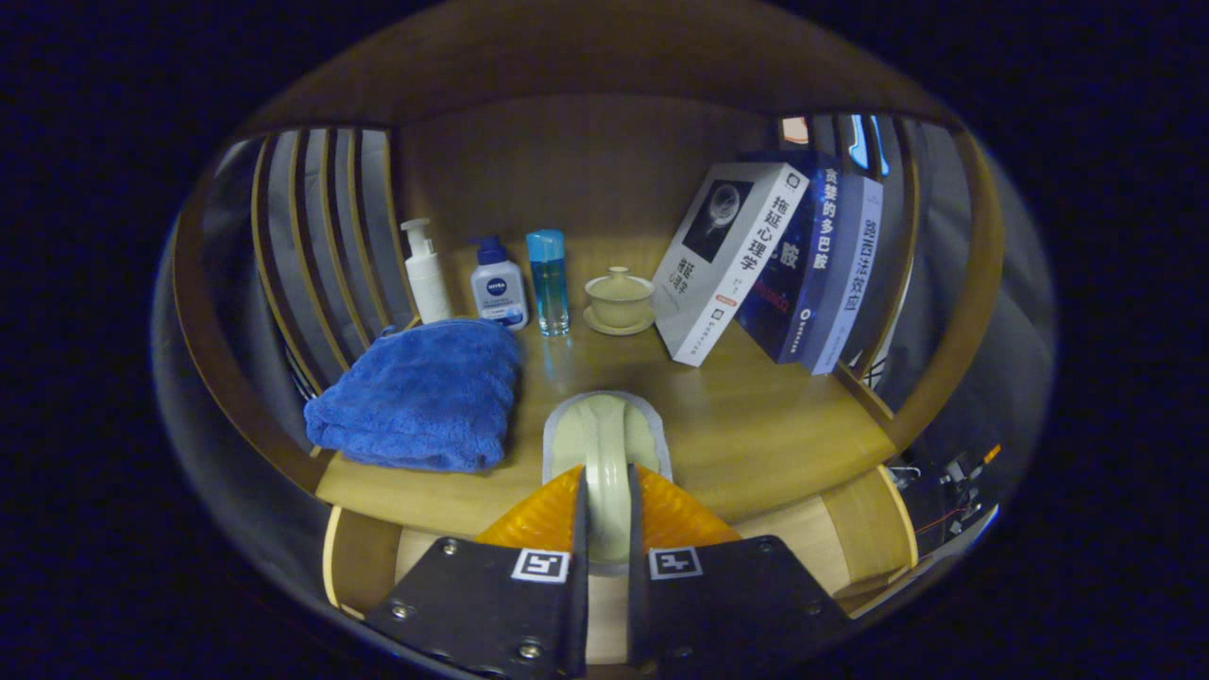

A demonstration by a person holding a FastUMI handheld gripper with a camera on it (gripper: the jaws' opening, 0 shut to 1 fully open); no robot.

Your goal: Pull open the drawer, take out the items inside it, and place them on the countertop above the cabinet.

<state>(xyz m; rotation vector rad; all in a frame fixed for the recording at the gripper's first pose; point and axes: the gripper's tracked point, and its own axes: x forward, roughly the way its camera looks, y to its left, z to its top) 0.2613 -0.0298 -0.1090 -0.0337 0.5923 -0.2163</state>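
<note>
the hand-held gripper [606,515] has its two fingers pinched on a pale green handled item [604,444], a flat-looking piece with a grey-white rim and a raised arched handle that runs back between the fingers; both fingers press on that handle from either side. what exactly the item is cannot be told. it is held over the front part of the wooden table [756,425], just ahead of the fingers, and whether it touches the wood cannot be told. to the left of it, close by, lies a folded blue towel [420,397] on the table. beyond the towel, along the back, stand a white pump bottle [425,274], a small white bottle with a blue cap [498,288] just beside it, and then a tall clear blue bottle [549,281]. next to that one sits a pale lidded cup on a saucer [619,300]. to the right, a white book [727,260] leans tilted against a row of dark blue books [826,264], which lean toward the slatted wooden side [326,236] of the shelf unit on that end. a wooden back panel [567,161] closes the space behind the bottles.
</note>
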